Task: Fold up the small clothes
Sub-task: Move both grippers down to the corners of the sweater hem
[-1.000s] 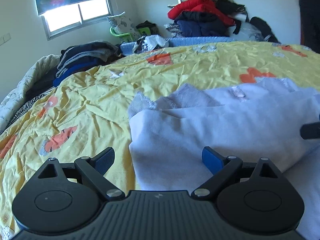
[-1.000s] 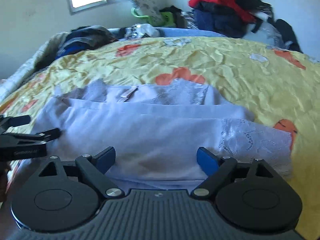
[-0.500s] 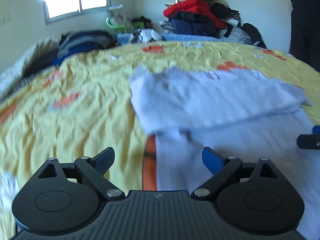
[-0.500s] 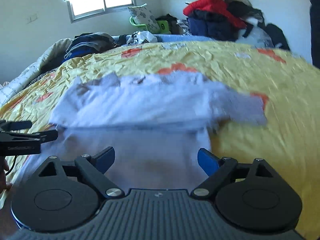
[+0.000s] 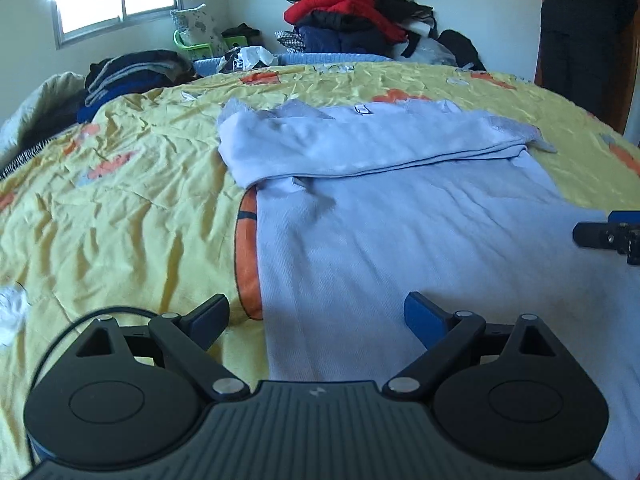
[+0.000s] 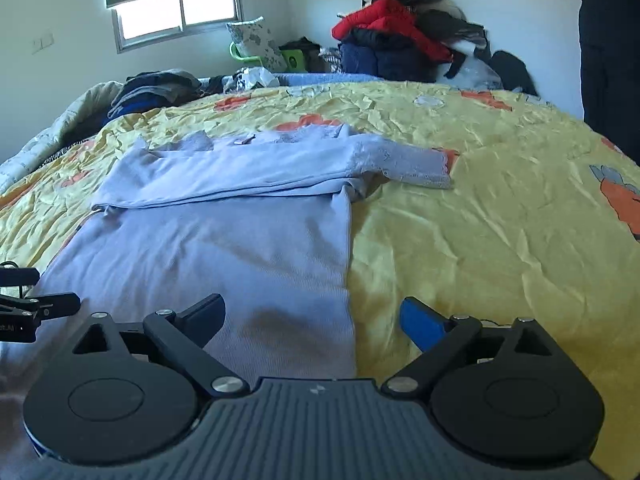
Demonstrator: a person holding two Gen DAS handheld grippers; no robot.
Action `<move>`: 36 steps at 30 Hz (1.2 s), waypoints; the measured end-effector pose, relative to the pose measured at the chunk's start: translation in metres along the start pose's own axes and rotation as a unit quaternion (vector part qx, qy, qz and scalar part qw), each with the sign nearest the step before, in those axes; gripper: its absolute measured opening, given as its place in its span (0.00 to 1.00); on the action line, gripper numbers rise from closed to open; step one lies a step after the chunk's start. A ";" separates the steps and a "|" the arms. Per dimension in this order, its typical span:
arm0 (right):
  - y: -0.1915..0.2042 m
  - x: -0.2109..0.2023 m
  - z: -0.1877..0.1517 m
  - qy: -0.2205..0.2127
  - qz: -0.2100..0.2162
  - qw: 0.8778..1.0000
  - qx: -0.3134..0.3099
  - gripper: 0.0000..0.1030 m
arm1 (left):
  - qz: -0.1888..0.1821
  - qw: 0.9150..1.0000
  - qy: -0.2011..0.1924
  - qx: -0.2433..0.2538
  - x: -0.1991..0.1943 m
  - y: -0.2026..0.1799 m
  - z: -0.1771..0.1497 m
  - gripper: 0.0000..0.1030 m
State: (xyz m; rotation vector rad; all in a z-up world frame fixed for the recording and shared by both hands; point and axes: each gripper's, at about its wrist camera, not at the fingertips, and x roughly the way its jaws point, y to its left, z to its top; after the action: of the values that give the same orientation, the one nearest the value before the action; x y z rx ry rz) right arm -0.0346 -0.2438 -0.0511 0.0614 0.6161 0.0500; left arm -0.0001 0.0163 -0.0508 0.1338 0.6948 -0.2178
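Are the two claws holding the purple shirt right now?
No, nothing is held. The left gripper and right gripper both stand open above the light purple shirt, which lies loose on the yellow bedspread.

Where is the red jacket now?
In both views the red jacket lies atop the clothes pile against the far wall, beyond the yellow bedspread.

Pale lilac top, yellow orange-flowered bedspread

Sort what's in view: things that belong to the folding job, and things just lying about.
Job: lilac top, left gripper, right gripper, both open.
Lying about: red-topped clothes heap, dark folded pile, floral cushion, yellow bedspread.
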 end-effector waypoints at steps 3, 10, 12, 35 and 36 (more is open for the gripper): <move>-0.003 -0.008 -0.002 -0.012 -0.028 0.999 0.017 0.91 | 0.010 1.000 -0.013 -0.002 -0.011 0.005 0.004 0.93; -0.009 -0.010 -0.011 0.010 -0.031 0.999 0.010 0.91 | -0.004 1.000 0.008 -0.010 -0.012 0.011 -0.009 0.93; -0.008 -0.017 -0.012 0.008 -0.022 1.000 0.006 0.92 | -0.016 1.000 0.008 -0.012 -0.020 0.014 -0.011 0.93; -0.054 -0.089 -0.052 0.036 0.093 0.992 0.080 0.92 | -0.130 0.989 0.076 -0.004 -0.081 0.035 -0.059 0.93; -0.054 -0.090 -0.054 0.035 0.099 0.992 0.072 0.92 | -0.129 0.989 0.076 -0.001 -0.082 0.033 -0.059 0.93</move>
State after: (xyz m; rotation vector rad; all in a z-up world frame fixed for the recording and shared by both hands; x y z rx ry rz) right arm -0.1377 -0.3010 -0.0466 0.2615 0.6827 0.2007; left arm -0.0898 0.0728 -0.0413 0.0589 0.8643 -0.4581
